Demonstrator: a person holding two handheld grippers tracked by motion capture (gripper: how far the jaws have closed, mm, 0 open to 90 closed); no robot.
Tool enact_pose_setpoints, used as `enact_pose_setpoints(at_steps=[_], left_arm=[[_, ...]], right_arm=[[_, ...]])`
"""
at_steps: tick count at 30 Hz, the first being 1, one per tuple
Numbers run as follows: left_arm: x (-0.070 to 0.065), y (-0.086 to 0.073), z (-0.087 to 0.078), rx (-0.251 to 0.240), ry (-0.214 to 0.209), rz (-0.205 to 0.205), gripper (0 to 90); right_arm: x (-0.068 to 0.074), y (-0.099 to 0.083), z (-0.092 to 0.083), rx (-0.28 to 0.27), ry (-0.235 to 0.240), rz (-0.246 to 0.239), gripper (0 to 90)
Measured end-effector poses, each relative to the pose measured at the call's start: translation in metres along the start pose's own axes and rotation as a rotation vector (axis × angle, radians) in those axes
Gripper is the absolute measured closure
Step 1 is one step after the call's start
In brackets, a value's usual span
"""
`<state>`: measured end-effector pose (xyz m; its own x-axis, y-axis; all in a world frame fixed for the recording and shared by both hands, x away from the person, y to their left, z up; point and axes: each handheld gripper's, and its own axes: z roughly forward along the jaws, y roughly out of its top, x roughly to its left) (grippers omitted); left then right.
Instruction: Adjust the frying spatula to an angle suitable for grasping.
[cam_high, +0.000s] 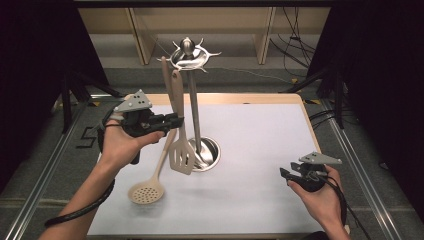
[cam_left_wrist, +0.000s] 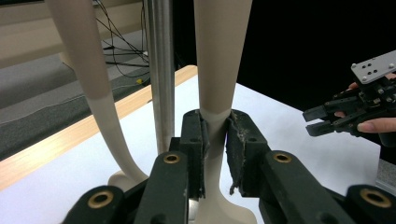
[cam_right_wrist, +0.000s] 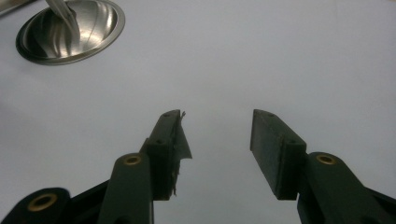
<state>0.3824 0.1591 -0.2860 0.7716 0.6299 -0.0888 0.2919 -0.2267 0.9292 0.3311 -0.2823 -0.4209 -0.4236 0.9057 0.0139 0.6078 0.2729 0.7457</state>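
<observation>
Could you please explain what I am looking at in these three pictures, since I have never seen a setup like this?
A person sits at a white-covered table and holds a black two-jaw gripper in each hand. The high view looks down from above; the two other pictures come from cameras riding on the grippers, looking along their jaws.

On the table stands a shiny steel utensil stand with a round base and hooks on top. A beige slotted turner and a beige perforated skimmer spoon hang beside its pole.

The left gripper is closed on the turner's handle; its pads press both sides. The right gripper is open and holds nothing, hovering above bare table.
</observation>
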Motion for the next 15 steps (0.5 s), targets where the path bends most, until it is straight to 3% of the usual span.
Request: enact_pose_setpoints(at_steps=[2,5,8,13,15], left_arm=[[0.0000,-0.0003,0.0003,-0.002,0.002,-0.001,76.4],[0.0002,-0.0008,0.0004,-0.007,0.005,0.000,76.2],[0.0002,-0.0011,0.0002,-0.009,0.007,0.002,76.1],[0.0004,-0.0018,-0.0006,-0.013,0.008,0.001,75.8],[0.0004,-0.0020,-0.0010,-0.019,0.005,0.001,75.3]], right_arm=[[-0.0021,-0.0008,0.0005,-0.010,-0.010,-0.030,53.4],[0.0022,-0.0006,0.0000,0.009,0.002,0.030,53.2],[0.0027,-0.0008,0.0004,0.011,0.007,0.034,52.8],[0.0022,-0.0010,0.0002,0.006,0.003,0.031,52.7],[0.0005,-0.0020,0.0014,-0.008,-0.003,0.004,52.5]])
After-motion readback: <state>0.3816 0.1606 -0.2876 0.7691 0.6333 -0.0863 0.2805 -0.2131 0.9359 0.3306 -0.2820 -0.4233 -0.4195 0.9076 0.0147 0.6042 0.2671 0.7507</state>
